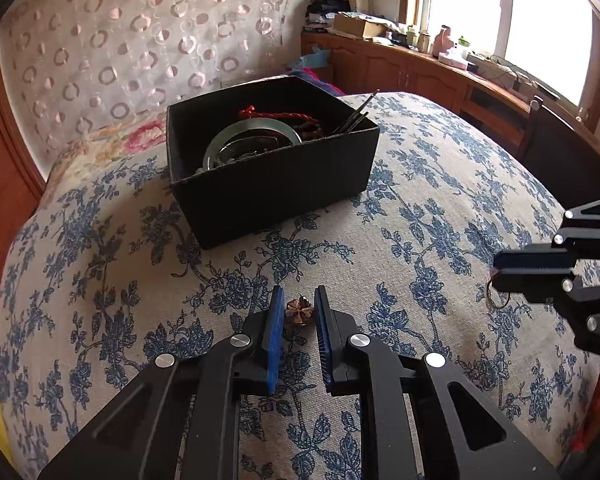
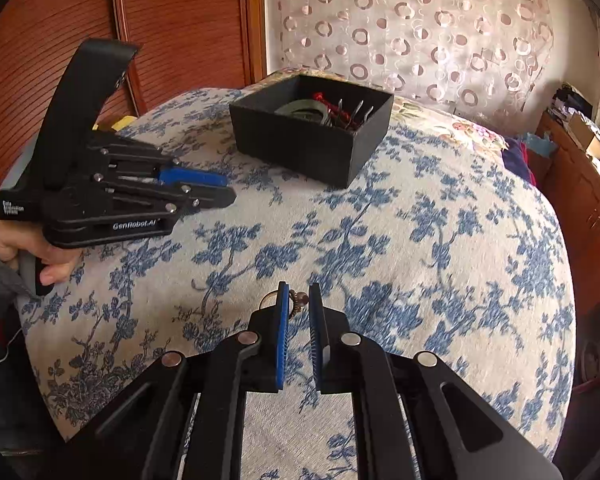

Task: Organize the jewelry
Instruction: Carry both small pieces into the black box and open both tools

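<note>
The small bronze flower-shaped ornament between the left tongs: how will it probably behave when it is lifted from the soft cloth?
The small bronze flower-shaped ornament looks like rigid metal, so it should keep its shape. It is tiny, so probably very light. Its petals give an uneven outline, so the blue pads of the left tongs may touch only a few points; it might twist or slip back onto the blue-flowered cloth.

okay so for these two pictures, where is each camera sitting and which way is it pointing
Left wrist: rides the left gripper, angled down over the floral bedspread; its pads clamp a small flower-shaped ornament; right gripper at right edge.
Right wrist: rides the right gripper, angled down, pinching a ring; left gripper and hand at left.
Shared: black jewelry box, bedspread, curtain.
</note>
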Demonstrator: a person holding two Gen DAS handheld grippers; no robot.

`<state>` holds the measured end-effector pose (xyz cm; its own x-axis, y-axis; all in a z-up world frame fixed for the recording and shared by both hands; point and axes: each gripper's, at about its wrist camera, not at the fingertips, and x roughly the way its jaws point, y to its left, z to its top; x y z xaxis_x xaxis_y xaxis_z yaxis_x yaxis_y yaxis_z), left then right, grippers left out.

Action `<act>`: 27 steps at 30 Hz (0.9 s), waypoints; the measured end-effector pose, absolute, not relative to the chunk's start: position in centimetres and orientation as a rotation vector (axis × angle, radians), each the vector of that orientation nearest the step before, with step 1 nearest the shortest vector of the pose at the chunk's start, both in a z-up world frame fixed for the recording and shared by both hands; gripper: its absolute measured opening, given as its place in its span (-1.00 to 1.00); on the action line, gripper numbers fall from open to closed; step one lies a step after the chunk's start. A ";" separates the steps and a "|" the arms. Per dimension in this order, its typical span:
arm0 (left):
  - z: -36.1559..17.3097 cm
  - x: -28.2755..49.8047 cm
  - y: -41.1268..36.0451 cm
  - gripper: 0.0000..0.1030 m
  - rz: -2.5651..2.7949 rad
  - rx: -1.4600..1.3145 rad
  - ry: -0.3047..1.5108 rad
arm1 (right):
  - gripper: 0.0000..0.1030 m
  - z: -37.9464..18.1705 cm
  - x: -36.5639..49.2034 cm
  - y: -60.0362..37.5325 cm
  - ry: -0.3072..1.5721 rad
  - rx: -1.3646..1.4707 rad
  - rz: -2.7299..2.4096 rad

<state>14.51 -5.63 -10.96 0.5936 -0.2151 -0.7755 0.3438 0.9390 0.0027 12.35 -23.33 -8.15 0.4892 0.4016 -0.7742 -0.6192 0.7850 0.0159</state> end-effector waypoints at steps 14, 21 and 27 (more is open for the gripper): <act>-7.0 15.2 -3.3 -0.72 -0.283 0.125 0.795 | -0.78 -2.9 17.4 -21.6 0.740 -0.260 0.601; -5.3 15.9 -2.7 -0.72 -0.266 0.125 0.763 | -0.78 -1.5 20.2 -20.7 0.725 -0.214 0.589; -4.3 16.9 -2.3 -0.72 -0.259 0.113 0.746 | -0.78 -0.6 22.3 -19.4 0.724 -0.183 0.601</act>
<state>16.87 -2.31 -4.29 0.7044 -0.1921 -0.6833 0.2722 0.9622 0.0102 22.31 -19.41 -0.57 0.5902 0.4516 -0.6691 -0.5745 0.8173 0.0448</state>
